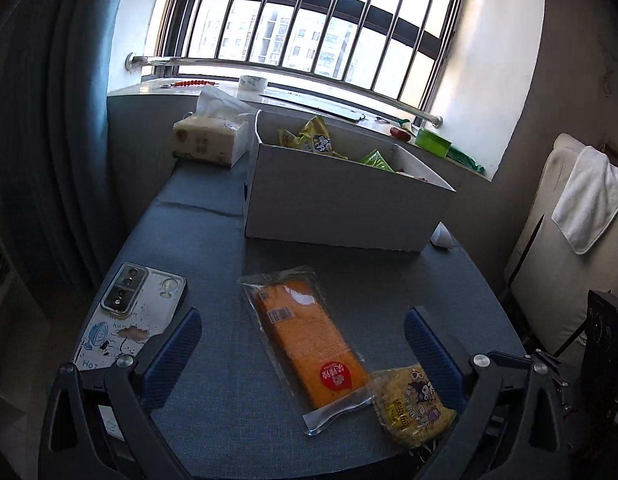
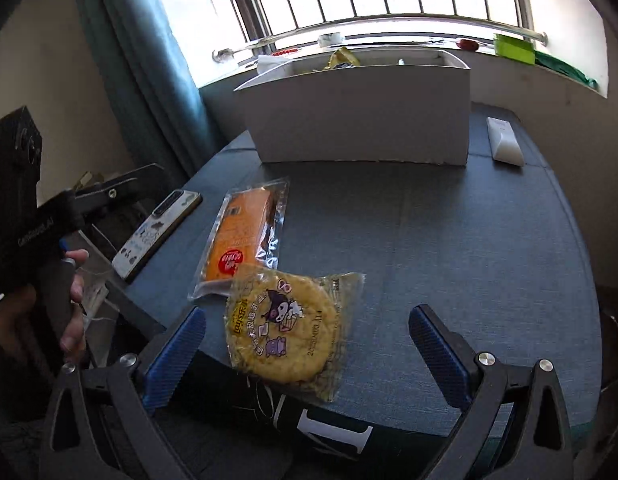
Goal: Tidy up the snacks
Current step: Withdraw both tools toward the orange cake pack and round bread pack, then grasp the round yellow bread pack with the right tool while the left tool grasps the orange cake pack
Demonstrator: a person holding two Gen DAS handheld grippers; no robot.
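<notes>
1. While you hold both grippers low over the near edge of the table (image 1: 213,248), some things that are not snacks lie around: a phone (image 1: 133,312) in a drawn-on case lies flat just beside the left gripper (image 1: 303,344), a tissue pack (image 1: 209,140) stands behind the white box (image 1: 341,204), and a small white packet (image 2: 505,142) lies to the right of the box.
2. Your left gripper has its blue ribbed fingers (image 1: 177,356) wide apart and holds nothing; the orange snack pack (image 1: 305,344) lies between them on the cloth.
3. Your right gripper (image 2: 307,348) is also spread wide and holds nothing; the round yellow snack (image 2: 281,324) lies between its fingers, and its near part reaches over the table edge.
4. The orange pack is long and flat, in clear shiny film with a red round sticker. The yellow snack is a bumpy disc in clear wrap with a cartoon print, and it overlaps the near end of the orange pack.
5. The white box is open cardboard, and yellow and green bags (image 1: 317,140) stick up inside it.
6. The table has a blue-grey woven cover. Behind it you see a barred window (image 1: 309,28), a sill with small things, and a teal curtain (image 2: 149,80).
</notes>
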